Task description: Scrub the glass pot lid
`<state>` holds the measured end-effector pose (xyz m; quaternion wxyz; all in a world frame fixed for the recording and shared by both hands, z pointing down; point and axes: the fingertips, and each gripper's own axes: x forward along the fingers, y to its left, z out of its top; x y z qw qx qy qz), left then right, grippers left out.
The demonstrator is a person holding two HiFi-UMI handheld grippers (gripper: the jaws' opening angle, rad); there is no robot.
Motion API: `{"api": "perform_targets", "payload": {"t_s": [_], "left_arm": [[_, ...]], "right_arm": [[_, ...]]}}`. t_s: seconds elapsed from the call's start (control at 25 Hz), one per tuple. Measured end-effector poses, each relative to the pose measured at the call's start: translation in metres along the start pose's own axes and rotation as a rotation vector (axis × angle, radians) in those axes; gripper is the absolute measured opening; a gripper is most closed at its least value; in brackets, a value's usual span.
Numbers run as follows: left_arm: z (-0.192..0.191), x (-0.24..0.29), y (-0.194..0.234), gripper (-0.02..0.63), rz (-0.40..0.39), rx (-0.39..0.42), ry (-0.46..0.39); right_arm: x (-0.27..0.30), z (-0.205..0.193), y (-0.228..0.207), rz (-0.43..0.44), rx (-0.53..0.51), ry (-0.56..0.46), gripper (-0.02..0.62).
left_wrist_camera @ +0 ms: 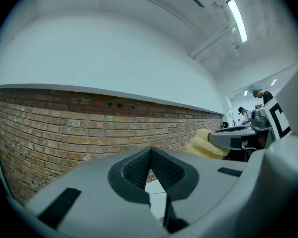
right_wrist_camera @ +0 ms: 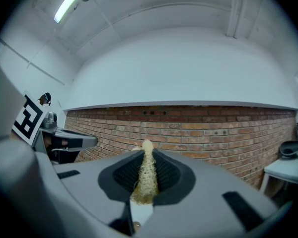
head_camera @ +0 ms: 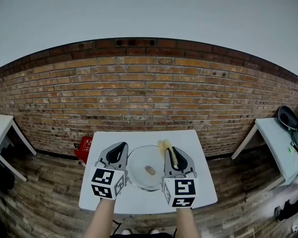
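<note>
The glass pot lid (head_camera: 139, 175) is lying flat mid-desk (head_camera: 201, 185), between both claws. The right claw (head_camera: 172, 152) is pinching a yellow scrub pad (head_camera: 165, 145), and the left claw (head_camera: 120, 151) is sitting clenched on nothing. I'm thinking a hard stroke could send the unsteadied lid skating toward the edge.

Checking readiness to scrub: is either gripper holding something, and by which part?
The right gripper clamps a yellow fibrous scrubber flat between its fingers, gripping its near part; the far end sticks out past the tips. The left gripper is shut, empty.
</note>
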<state>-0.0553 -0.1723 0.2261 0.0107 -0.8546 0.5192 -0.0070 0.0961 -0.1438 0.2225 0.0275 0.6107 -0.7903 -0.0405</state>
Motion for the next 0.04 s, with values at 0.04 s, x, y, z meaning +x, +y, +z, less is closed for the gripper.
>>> {"api": "perform_targets", "payload": {"t_s": [0.04], "left_arm": [[-0.001,-0.0001,0.0012,0.011,0.001,-0.003,0.003]], "right_arm": [[0.0004,-0.0002,0.0003,-0.001,0.003,0.0,0.057]]}}
